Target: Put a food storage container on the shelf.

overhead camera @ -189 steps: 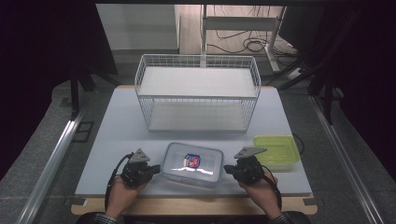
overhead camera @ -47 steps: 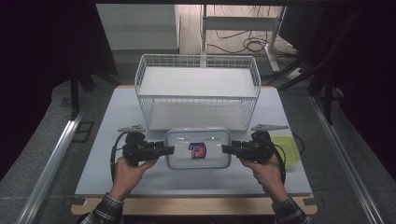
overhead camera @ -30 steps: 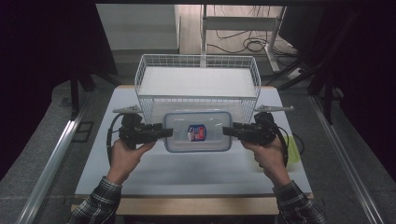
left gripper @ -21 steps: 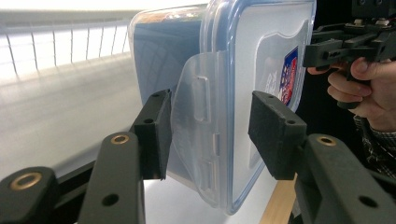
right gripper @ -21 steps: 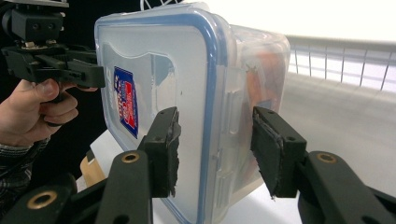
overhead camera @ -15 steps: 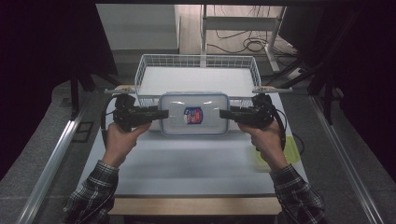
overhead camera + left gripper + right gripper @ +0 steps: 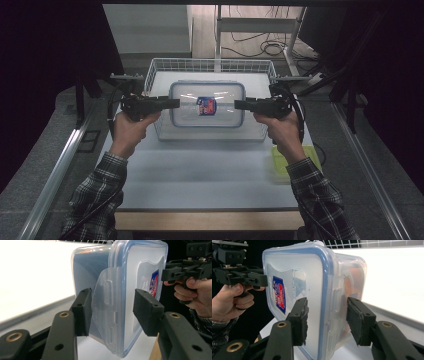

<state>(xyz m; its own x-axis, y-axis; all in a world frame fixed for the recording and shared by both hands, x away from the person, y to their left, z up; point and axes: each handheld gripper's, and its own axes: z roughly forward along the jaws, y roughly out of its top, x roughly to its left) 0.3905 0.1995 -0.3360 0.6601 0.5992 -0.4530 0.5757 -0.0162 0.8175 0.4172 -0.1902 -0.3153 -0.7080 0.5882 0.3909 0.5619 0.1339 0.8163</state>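
1. Nearest the person, under both forearms, lies the pale table (image 7: 200,175); a yellow-green lid (image 7: 290,159) rests on it below the right hand.
2. The left gripper (image 7: 172,103) pinches one short end of the clear lidded container (image 7: 206,104); the right gripper (image 7: 241,104) pinches the opposite end.
3. The container hangs level between them, above the white wire basket (image 7: 260,132).
4. Beyond the grippers the room is dark; cables (image 7: 260,48) lie on the floor past the basket.
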